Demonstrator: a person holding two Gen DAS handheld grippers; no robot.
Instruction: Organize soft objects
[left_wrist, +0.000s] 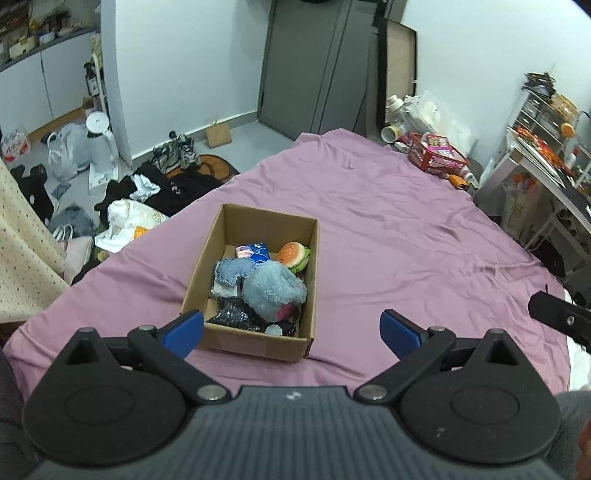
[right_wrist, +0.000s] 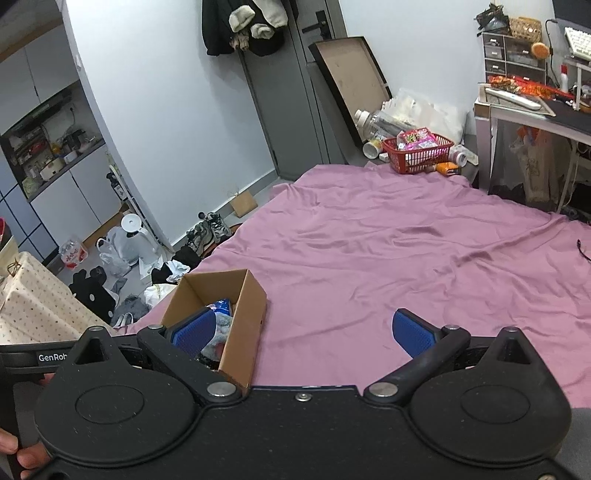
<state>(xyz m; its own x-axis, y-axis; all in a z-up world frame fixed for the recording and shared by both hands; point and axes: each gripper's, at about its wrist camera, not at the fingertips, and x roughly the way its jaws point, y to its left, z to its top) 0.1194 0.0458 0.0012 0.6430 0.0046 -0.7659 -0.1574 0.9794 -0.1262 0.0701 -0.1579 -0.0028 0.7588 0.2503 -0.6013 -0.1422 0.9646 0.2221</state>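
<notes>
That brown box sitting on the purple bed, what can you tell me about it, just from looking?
The cardboard box is plain brown corrugated card, rectangular, open at the top with no flaps showing, standing upright on the purple bedsheet. It is partly filled with soft things: a fluffy blue plush, a burger-shaped toy in the far corner, a piece of blue denim-like fabric, a blue packet and some dark sparkly cloth. Neither gripper touches it; both hang open near it.

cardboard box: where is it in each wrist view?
Left wrist: cardboard box lower centre on the purple sheet, between the open jaws.
Right wrist: cardboard box lower left, partly behind the left blue pad.
Shared landmark: red basket beyond the sheet's far edge.
</notes>
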